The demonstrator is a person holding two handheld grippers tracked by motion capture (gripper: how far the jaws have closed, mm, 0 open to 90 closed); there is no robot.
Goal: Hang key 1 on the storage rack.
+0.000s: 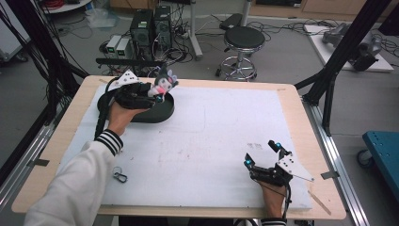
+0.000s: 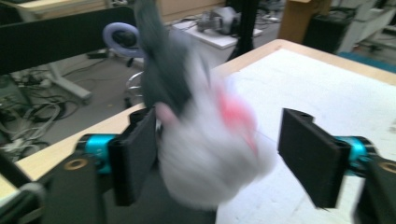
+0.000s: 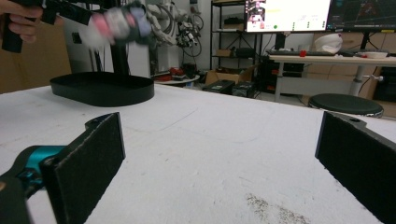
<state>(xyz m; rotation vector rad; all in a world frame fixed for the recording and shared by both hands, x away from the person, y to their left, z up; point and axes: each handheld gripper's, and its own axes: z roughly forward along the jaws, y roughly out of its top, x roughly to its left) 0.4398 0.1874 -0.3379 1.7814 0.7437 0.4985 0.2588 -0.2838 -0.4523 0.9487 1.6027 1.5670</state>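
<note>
High view: plush toy (image 1: 163, 84) positioned over black tray (image 1: 162, 114), far left corner.
Left gripper (image 1: 153, 90) jaws spread for release; right gripper (image 1: 264, 156) jaws spread, unused.

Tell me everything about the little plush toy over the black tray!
The plush toy looks soft and fuzzy, with a white face, a pink spot and dark grey pointy ears. It hangs above the black tray between the left tongs, whose jaws stand apart; only one seems to touch it. It is blurred.
</note>
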